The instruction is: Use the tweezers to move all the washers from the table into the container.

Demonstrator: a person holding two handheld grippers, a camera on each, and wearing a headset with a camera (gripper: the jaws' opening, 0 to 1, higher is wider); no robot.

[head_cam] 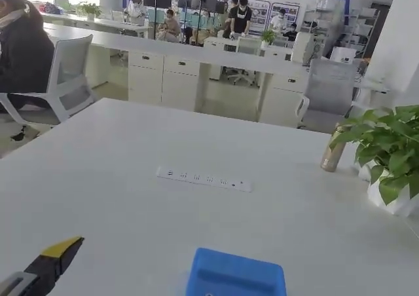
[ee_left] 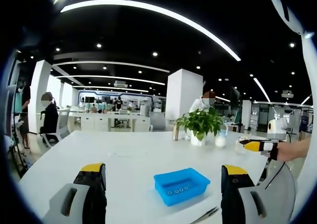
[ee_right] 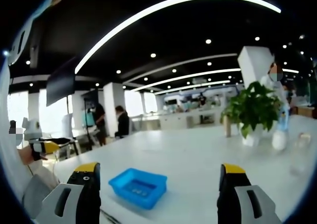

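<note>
- The left hand-held gripper [ee_left: 161, 168] is released: its jaws stand wide apart with nothing between them, raised above the near part of the counter [head_cam: 131, 178].
- The right hand-held gripper [ee_right: 159, 168] is likewise spread and empty, held off to the right and well apart from the left one.
- The container [ee_left: 181, 185] sits near the front of the counter, just ahead of both grippers, an easy reach for either.
- The washers [ee_left: 179, 189] lie in a short row on the container floor; I can make out none loose on the counter, so the transfer looks done or nearly so.
- The tweezers [ee_left: 205, 215] lie flat on the counter just near of the container, in neither gripper, which fits a tool set down or not yet taken up.
- Open room: the counter is bare and broad to the left and far side of the container; only the power strip [head_cam: 204, 179] lies flush at mid-counter.
- Edges to mind: the plant [head_cam: 389, 145] and bottle [head_cam: 334, 153] crowd the far right, so right-hand moves have less room there.
</note>
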